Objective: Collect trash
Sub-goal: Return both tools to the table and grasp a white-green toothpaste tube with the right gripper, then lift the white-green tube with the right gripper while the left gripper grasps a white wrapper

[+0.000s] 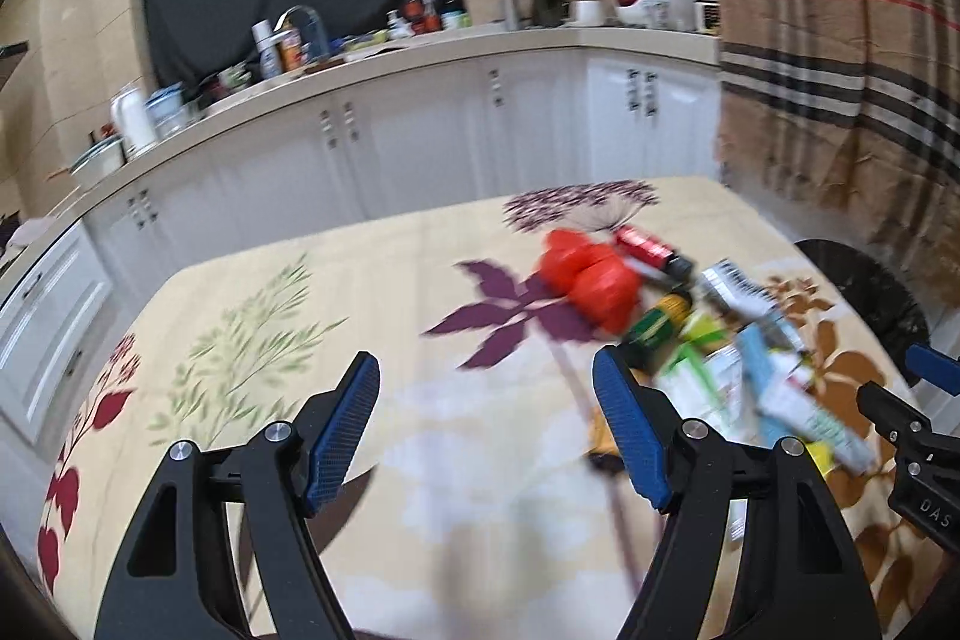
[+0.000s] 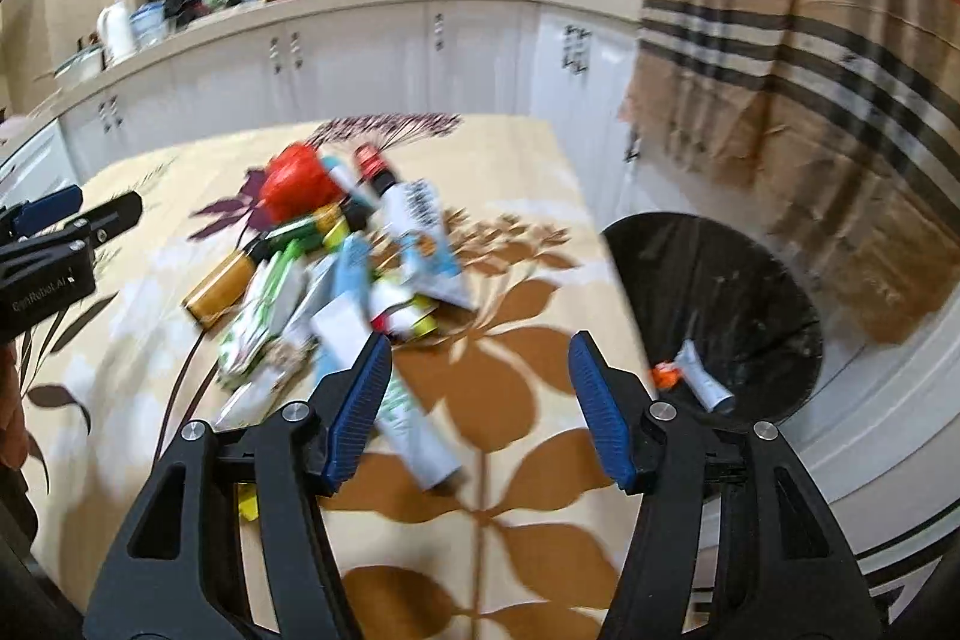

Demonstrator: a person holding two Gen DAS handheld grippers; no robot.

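A blurred pile of trash (image 2: pixel 336 268) lies on the floral tablecloth (image 2: pixel 510 460): a red plastic bag (image 2: pixel 297 184), a red-capped bottle (image 2: pixel 375 169), a brown bottle (image 2: pixel 219 283), cartons and a white tube (image 2: pixel 414 430). In the left wrist view the pile (image 1: pixel 720 340) sits right of my left gripper (image 1: pixel 485 358), which is open and holds nothing. My right gripper (image 2: pixel 480 340) is open over the cloth, with the white tube beside its left finger. A black-lined bin (image 2: pixel 720 292) stands off the table's right edge with a grey tube (image 2: pixel 702 376) in it.
White cabinets and a cluttered counter (image 1: pixel 420 46) run behind the table. A striped curtain (image 2: pixel 810 70) hangs at the right behind the bin. The right gripper (image 1: pixel 900 382) shows at the left wrist view's right edge, and the left gripper (image 2: pixel 90 211) at the right wrist view's left edge.
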